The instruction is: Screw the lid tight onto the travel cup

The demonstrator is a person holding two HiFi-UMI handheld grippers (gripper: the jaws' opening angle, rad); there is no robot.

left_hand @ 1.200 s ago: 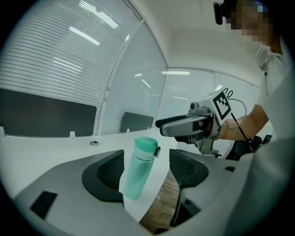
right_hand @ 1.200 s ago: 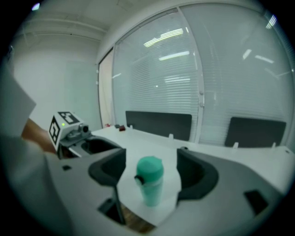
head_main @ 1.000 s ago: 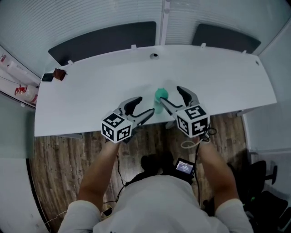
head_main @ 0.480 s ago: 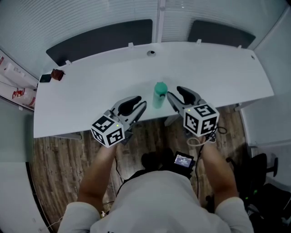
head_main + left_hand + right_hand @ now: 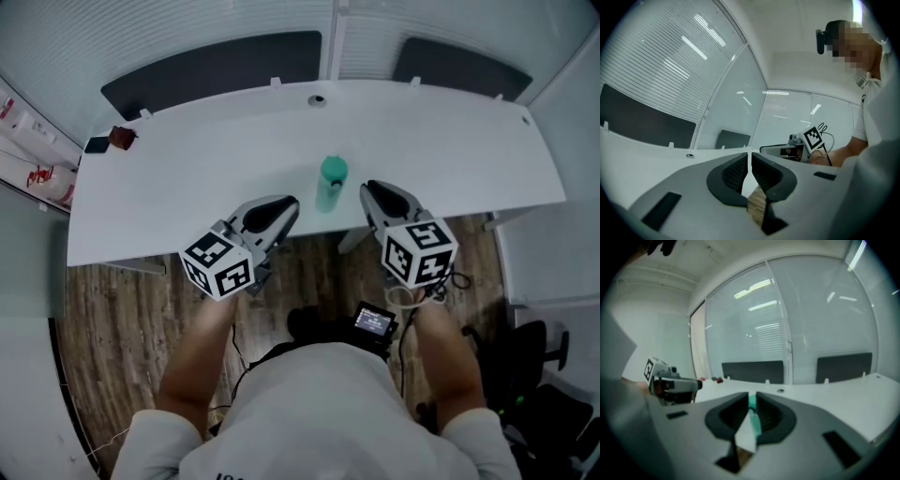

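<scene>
Now the left gripper (image 5: 289, 202) and right gripper (image 5: 368, 188) flank the upright cup (image 5: 331, 184) near the table's (image 5: 187, 178) front edge, jaws just closed to slits, holding nothing.

A small red object (image 5: 122, 137) sits on the white table (image 5: 450, 141).

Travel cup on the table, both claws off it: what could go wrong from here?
The travel cup stands near the table's front edge between the left claw and right claw; a stray bump could tip it off. Both claws have just been closing on nothing, so they must reopen before any grip. Whether the lid is tight cannot be seen; it may be loose.
</scene>
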